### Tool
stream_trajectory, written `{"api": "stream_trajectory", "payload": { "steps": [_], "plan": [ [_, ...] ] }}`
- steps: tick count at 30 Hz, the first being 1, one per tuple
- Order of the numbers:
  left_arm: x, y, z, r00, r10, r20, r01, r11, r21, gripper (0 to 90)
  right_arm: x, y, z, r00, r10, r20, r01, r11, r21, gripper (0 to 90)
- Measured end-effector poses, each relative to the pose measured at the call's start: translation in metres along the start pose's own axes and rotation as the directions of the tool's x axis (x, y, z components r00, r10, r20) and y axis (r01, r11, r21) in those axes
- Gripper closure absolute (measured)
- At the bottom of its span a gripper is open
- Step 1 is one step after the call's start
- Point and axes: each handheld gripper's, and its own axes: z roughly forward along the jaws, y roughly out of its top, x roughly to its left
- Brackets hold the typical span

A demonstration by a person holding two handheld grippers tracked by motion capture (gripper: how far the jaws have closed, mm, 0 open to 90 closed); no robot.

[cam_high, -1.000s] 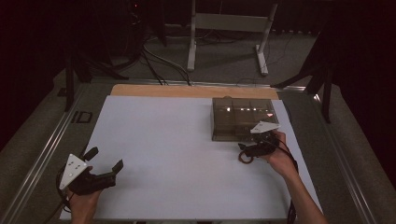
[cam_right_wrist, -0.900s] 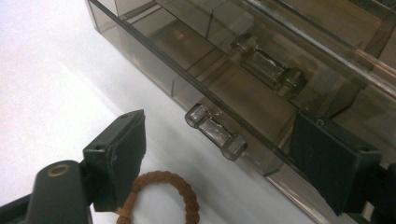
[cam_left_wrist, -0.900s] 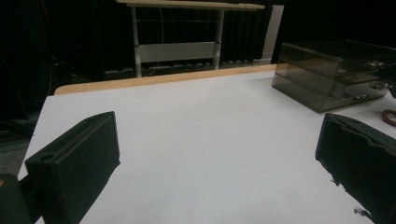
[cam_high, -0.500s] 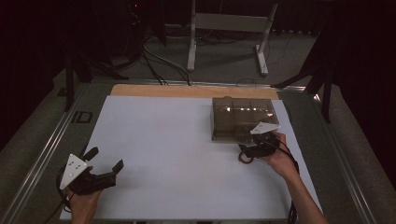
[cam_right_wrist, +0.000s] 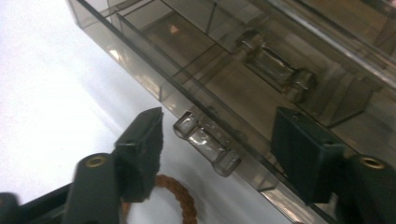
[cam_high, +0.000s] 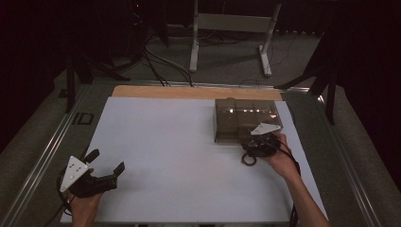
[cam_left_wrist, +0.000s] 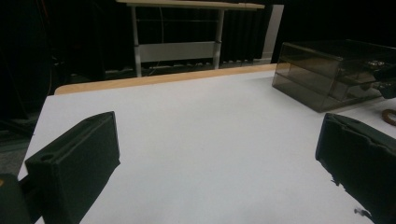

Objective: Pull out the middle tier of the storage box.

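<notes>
The right gripper [cam_right_wrist: 217,144], jaws wide apart and empty, flanks a clear handle [cam_right_wrist: 207,143] on the smoky box [cam_high: 246,119]; the left gripper [cam_high: 105,164] rests open, empty, well apart.

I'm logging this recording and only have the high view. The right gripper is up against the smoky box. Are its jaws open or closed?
Observer: Open. In the right gripper view, the right gripper has its jaws apart on either side of a clear handle on the box.
Operator: Touching the handle?
Observer: No, there's a gap on each side.
Operator: What's the dark loop beside it?
Observer: A reddish-brown braided ring lying on the white table, below the jaws.
</notes>
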Motion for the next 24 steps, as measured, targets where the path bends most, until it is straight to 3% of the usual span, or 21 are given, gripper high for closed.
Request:
{"api": "stream_trajectory", "payload": {
  "steps": [11,24],
  "plan": [
    [0.0000,0.0000,-0.0001,1.0000,0.001,-0.002,-0.001,1.0000,0.002,1.2,0.0021,0.0003,-0.0013,0.9996,-0.018,0.021,0.018,1.000,0.023,42.6],
    [-0.0004,0.0000,0.0003,1.0000,0.003,-0.002,-0.003,1.0000,0.003,1.2,0.0052,-0.0026,-0.0082,0.9997,-0.024,0.007,0.024,0.999,0.026,43.5]
  ]
}}
